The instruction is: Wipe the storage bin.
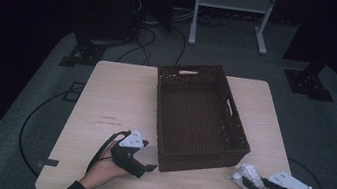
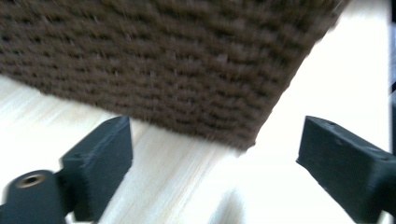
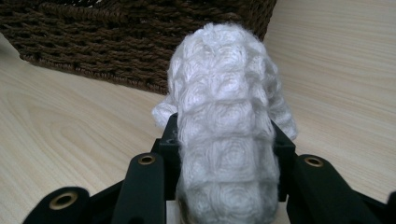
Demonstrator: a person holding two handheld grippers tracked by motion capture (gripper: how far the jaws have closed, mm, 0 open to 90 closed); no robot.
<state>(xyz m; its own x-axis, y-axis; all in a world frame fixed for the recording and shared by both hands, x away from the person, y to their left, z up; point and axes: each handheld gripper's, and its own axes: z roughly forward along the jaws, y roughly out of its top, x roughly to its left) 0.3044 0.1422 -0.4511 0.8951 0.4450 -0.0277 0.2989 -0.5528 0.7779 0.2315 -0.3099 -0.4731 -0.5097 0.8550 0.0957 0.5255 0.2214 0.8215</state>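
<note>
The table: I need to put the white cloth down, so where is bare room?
The table is bare left of the basket, and the basket's floor is bare too. The near edge is crowded: left gripper, right gripper clamping the white cloth.

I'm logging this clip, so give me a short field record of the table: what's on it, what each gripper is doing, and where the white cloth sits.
table: light wood
basket: brown woven, empty, mid-table
white cloth: crumpled, near basket's front right corner
right gripper: jaws shut on white cloth
left gripper: jaws open, nothing between them, pointing at basket's front left corner
cloth in basket: not yet
</note>
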